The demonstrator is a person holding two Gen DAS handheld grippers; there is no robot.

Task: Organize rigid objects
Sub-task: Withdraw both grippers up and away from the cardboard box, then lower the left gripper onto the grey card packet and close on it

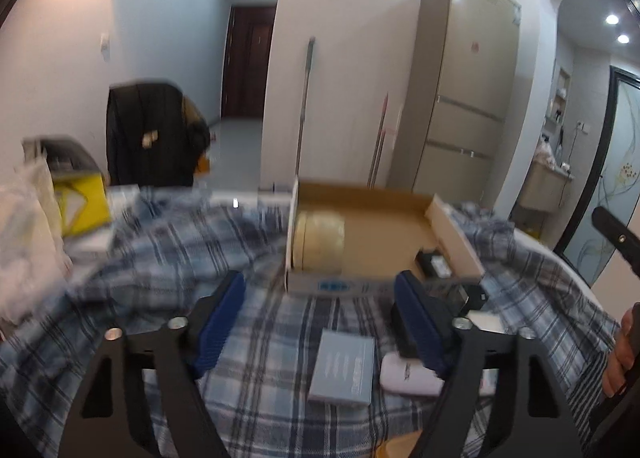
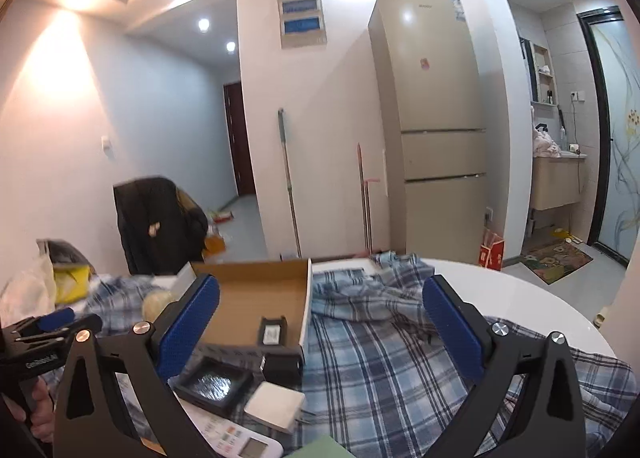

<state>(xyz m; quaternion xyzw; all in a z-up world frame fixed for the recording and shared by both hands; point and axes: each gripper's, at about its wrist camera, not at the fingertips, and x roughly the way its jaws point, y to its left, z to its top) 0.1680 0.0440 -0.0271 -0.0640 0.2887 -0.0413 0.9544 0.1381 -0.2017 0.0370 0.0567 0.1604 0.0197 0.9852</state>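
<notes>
From my left gripper's camera the far-left clutter smears: a white bag [image 1: 24,234] and a yellow box [image 1: 82,197] I can't read. Its right finger hides part of a black item [image 1: 468,294]. Below my right gripper, a remote [image 2: 240,444] is cut by the bottom edge. Print on the small black box [image 2: 273,332] is too small.

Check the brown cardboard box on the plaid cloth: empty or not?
Not empty. The brown cardboard box holds a roll of beige tape and a small black item.
</notes>
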